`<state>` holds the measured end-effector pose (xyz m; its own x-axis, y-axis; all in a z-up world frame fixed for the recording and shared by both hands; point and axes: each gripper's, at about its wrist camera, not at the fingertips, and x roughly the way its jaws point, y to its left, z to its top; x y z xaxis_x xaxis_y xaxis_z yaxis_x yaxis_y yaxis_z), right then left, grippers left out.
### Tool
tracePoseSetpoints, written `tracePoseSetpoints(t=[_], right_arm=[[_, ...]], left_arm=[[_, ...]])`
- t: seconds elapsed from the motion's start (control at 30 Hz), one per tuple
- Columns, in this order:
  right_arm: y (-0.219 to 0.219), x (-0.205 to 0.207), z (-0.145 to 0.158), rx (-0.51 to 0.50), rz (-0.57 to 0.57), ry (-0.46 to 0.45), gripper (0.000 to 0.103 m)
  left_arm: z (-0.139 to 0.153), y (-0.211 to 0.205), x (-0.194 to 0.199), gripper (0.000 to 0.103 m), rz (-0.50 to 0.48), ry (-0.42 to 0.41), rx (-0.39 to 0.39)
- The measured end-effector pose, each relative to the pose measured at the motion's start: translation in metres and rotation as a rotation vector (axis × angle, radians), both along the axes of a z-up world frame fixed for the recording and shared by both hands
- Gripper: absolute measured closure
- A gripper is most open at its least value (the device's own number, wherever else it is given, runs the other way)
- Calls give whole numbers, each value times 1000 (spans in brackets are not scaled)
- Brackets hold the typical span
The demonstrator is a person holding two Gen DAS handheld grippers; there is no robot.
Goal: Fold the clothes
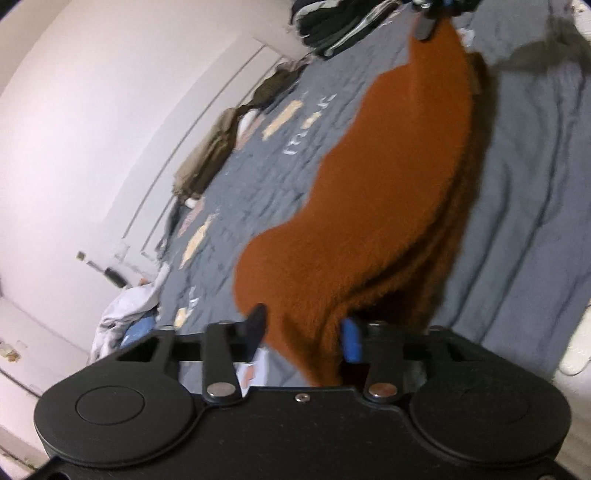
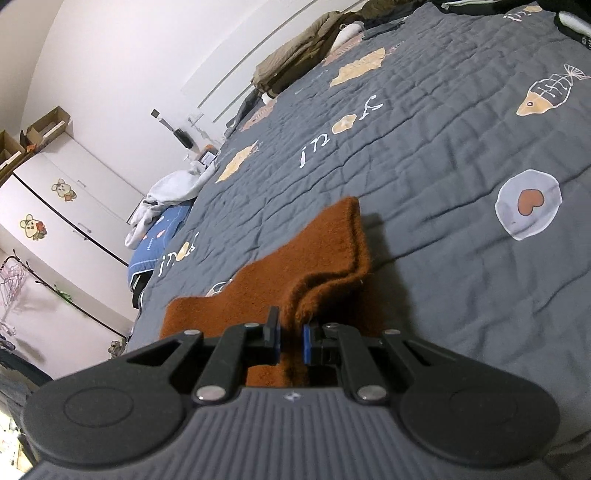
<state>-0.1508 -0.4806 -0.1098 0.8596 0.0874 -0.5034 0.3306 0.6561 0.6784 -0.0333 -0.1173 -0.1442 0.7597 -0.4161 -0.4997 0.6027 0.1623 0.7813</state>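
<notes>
A fuzzy rust-brown garment (image 1: 388, 192) is stretched above the grey quilt between my two grippers. In the left wrist view my left gripper (image 1: 303, 328) has the near end of the cloth between its fingers, with the jaws fairly wide around a thick fold. My right gripper (image 1: 428, 18) shows at the far top, holding the other end. In the right wrist view my right gripper (image 2: 291, 334) is shut on a folded edge of the brown garment (image 2: 314, 254), which drapes down onto the bed.
The bed is covered by a grey quilt (image 2: 443, 147) with fish and heart prints. A dark pile of clothes (image 1: 332, 26) lies at its far end, olive clothing (image 2: 295, 55) along the wall side, white and blue bedding (image 2: 162, 206) by the edge. White wardrobes (image 2: 66, 206) stand beyond.
</notes>
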Motion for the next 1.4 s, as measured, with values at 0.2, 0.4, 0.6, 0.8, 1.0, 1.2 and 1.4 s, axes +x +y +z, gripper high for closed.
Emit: tracePoseSetpoints(t=[0.2, 0.4, 0.6, 0.8, 1.0, 1.2, 1.4], right_arm=[[5, 6, -10, -9, 32, 58, 92], [11, 12, -20, -72, 36, 125, 92], [12, 13, -21, -90, 32, 129, 92], [11, 15, -28, -89, 26, 145, 92], [17, 23, -27, -152, 78, 196, 90], [19, 23, -9, -198, 161, 271, 86], [3, 9, 27, -205, 188, 222, 68]], left_arm=[[-2, 2, 10, 73, 32, 0, 34], [-6, -6, -4, 60, -42, 0, 28], [-23, -23, -19, 47, -123, -163, 53], [-25, -15, -3, 90, -24, -110, 165], [-20, -7, -6, 79, 0, 24, 165], [24, 12, -12, 43, -22, 352, -40], [76, 40, 15, 29, -21, 715, -434]])
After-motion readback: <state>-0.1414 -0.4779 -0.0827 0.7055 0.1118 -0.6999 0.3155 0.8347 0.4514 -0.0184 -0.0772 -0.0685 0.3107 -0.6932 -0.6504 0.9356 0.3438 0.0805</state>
